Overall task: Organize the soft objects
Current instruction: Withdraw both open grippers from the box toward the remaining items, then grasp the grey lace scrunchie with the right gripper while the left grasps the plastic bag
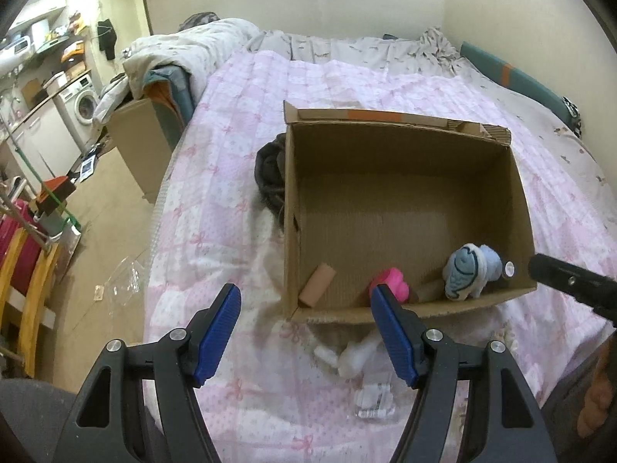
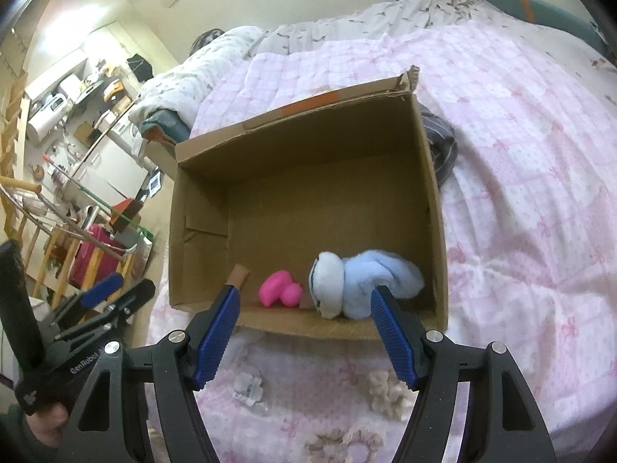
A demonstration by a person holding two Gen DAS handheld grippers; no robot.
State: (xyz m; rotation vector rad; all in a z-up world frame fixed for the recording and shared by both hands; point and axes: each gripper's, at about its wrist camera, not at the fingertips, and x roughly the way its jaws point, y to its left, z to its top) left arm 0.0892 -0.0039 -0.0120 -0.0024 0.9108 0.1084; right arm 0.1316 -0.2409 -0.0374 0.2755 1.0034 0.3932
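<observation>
An open cardboard box (image 1: 385,146) (image 2: 308,146) sits on a bed with a pink quilt. Along its near wall lie a tan foam cylinder (image 1: 316,283) (image 2: 239,274), a pink squishy toy (image 1: 393,283) (image 2: 279,289) and a blue-and-white fish plush (image 1: 466,272) (image 2: 362,281). My left gripper (image 1: 305,291) (image 2: 123,289) hovers open, holding nothing, in front of the box's near left corner. My right gripper (image 2: 305,293) is open and holding nothing before the near wall. One of its black fingers (image 1: 567,279) shows at the box's right corner.
On the quilt in front of the box lie a white soft piece (image 1: 354,355), a clear packet (image 1: 372,401) (image 2: 248,386), a beige fuzzy scrunchie (image 2: 385,389) and a pale scrunchie (image 2: 347,443). Dark clothing (image 1: 270,169) (image 2: 439,146) lies beside the box. The bed's edge and cluttered floor are left.
</observation>
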